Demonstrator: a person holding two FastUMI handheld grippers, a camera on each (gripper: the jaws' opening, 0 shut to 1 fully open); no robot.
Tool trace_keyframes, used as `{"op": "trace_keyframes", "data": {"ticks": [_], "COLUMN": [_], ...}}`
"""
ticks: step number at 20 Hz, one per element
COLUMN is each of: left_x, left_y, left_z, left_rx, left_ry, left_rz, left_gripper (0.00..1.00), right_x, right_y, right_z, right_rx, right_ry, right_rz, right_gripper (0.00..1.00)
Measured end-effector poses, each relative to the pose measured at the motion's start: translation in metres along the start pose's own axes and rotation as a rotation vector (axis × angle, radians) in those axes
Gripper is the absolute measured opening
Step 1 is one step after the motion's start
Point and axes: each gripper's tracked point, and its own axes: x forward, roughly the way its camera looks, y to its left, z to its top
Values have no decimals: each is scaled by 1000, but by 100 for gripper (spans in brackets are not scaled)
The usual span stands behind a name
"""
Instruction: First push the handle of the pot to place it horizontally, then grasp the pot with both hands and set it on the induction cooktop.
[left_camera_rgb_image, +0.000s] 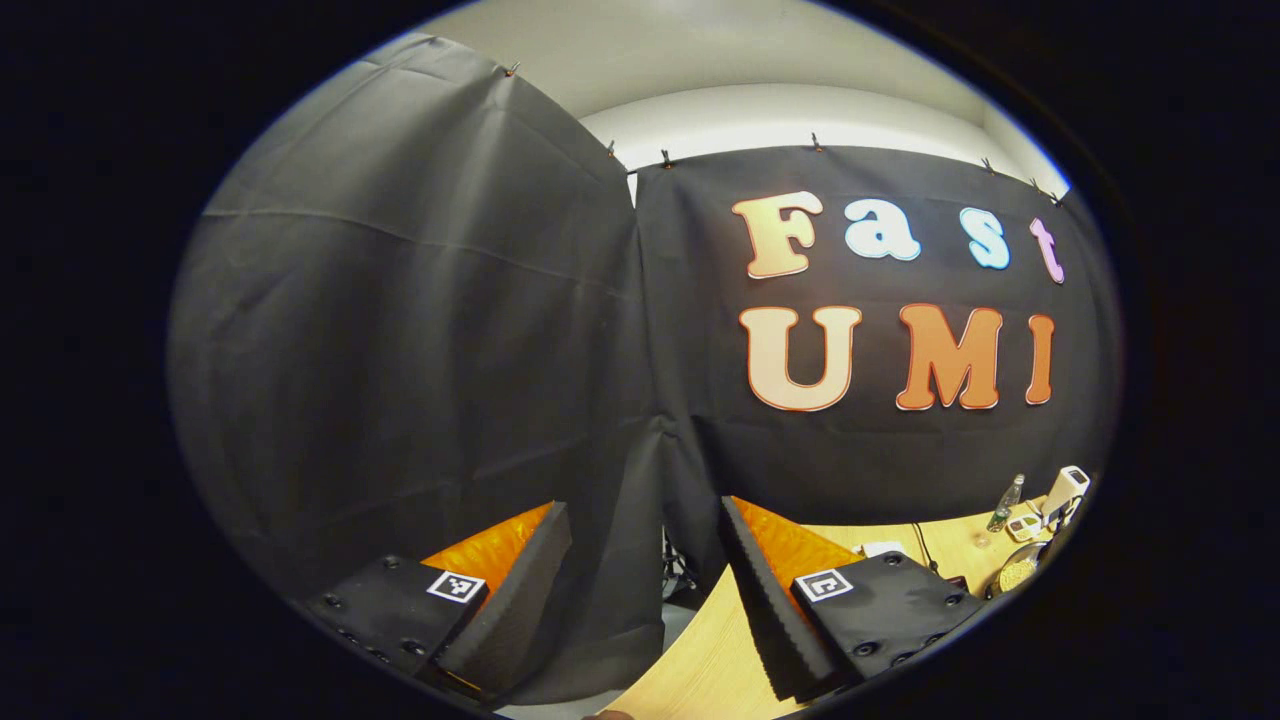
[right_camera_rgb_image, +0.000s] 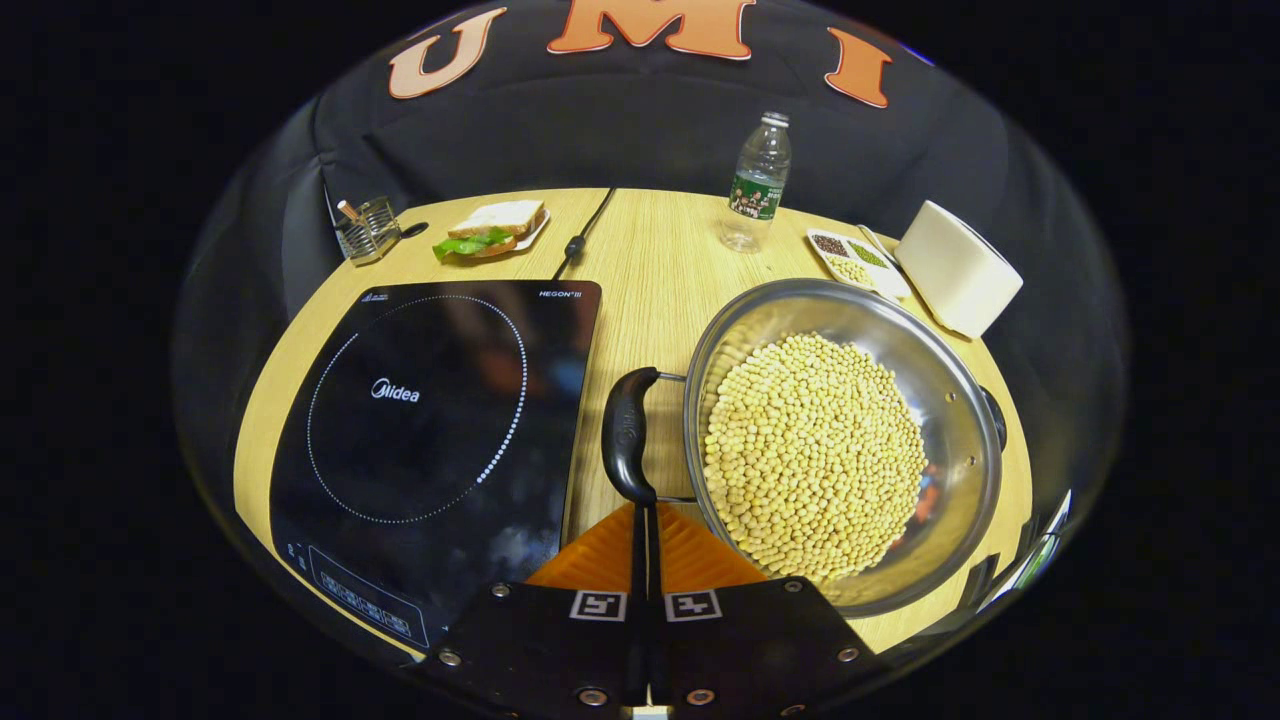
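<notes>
Nudging the pot handle (right_camera_rgb_image: 628, 437) sideways suits the closed, empty right tongs (right_camera_rgb_image: 646, 520); left tongs (left_camera_rgb_image: 640, 590) gape empty.

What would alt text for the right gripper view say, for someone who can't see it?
A steel pot full of pale beans sits on a wooden table right of a black induction cooktop, its black handle just ahead of the shut right gripper. Behind stand a water bottle, a sandwich and a white box.

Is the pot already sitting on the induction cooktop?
No, in the right gripper view the pot full of beans rests on the wooden table, beside the induction cooktop, not on it.
</notes>
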Motion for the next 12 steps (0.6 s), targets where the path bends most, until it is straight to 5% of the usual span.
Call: {"op": "trace_keyframes", "data": {"ticks": [8, 12], "left_x": [9, 13], "left_y": [-80, -154], "left_z": [-11, -23], "left_rx": [3, -45], "left_ry": [20, 56], "left_rz": [-153, -270], "left_gripper": [97, 97], "right_x": [-28, -57], "right_y": [-5, -47], "right_z": [-4, -3], "right_rx": [62, 149], "right_ry": [-51, -102], "right_rz": [42, 42], "right_gripper": [0, 0]}}
